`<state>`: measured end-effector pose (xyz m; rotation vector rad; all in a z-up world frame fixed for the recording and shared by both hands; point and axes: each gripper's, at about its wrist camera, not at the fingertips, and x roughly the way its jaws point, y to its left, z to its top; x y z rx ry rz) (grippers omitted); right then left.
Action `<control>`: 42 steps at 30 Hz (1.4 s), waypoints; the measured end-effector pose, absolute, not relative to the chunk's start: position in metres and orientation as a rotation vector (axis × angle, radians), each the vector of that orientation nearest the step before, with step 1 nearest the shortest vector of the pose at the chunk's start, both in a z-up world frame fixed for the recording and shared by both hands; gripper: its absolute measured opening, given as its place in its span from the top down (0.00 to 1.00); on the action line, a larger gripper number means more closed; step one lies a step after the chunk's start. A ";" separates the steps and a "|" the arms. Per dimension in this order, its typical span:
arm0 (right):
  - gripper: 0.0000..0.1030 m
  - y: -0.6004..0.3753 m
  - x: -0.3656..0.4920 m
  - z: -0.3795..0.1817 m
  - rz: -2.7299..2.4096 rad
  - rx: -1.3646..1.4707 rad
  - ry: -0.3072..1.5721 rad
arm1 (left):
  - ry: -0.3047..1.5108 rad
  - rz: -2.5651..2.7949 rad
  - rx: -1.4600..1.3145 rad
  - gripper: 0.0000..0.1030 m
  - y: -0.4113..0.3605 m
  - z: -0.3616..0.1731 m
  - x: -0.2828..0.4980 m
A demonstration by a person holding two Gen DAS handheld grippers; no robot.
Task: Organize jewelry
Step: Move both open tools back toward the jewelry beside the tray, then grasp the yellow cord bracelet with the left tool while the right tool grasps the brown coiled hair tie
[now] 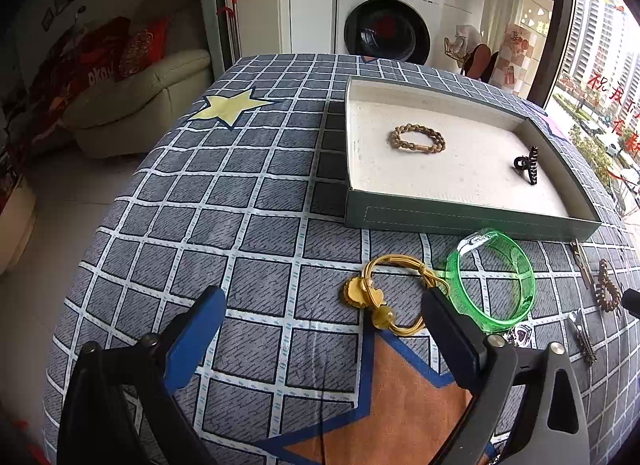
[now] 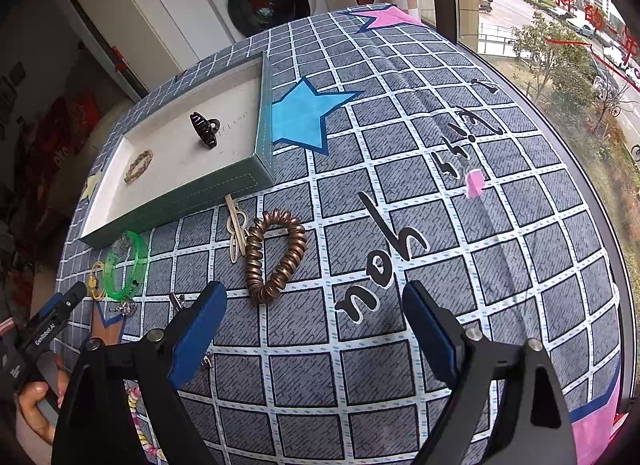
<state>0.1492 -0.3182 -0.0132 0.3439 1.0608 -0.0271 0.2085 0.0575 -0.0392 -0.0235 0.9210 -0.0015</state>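
My left gripper [image 1: 324, 317] is open low over the checked cloth. A yellow hair tie with beads [image 1: 384, 293] lies between its fingers, close to the right finger [image 1: 448, 325]. A green bangle [image 1: 492, 281] sits just right of that finger. My right gripper [image 2: 314, 297] is open too, with nothing between its pads. A brown spiral hair tie [image 2: 276, 257] lies just ahead of it, nearer the left finger [image 2: 200, 325]. The grey-green tray [image 1: 440, 221] holds a braided bracelet [image 1: 418, 139] and a black claw clip [image 1: 528, 165].
A cream hairpin [image 2: 236, 229] lies beside the spiral tie, in front of the tray [image 2: 180, 193]. A silver clip [image 1: 584, 337] and a small heart charm [image 1: 520, 335] lie right of the bangle. A hand [image 2: 36, 405] holds the left tool. A washing machine [image 1: 388, 17] stands behind the table.
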 end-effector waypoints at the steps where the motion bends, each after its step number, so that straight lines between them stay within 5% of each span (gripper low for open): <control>1: 0.18 -0.317 0.152 -0.015 -0.028 0.341 1.064 | 0.928 -0.005 -0.017 0.03 0.056 -0.040 0.211; 5: 0.34 -0.312 0.158 -0.019 -0.059 0.311 1.069 | 0.941 -0.010 0.004 0.03 0.051 -0.044 0.218; 13: 0.48 -0.292 0.161 -0.020 -0.076 0.140 1.071 | 0.962 -0.041 0.051 0.14 0.038 -0.054 0.221; 17: 0.63 -0.290 0.160 -0.020 -0.086 0.097 1.066 | 0.961 -0.080 0.050 0.33 0.031 -0.052 0.220; 20: 0.78 -0.293 0.160 -0.020 -0.081 0.105 1.065 | 0.952 -0.116 0.053 0.60 0.026 -0.050 0.219; 22: 0.88 -0.294 0.159 -0.020 -0.083 0.102 1.066 | 0.949 -0.123 0.059 0.65 0.023 -0.050 0.218; 42: 0.88 -0.297 0.147 0.023 0.041 0.205 0.975 | 0.817 -0.242 -0.016 0.65 0.029 0.015 0.197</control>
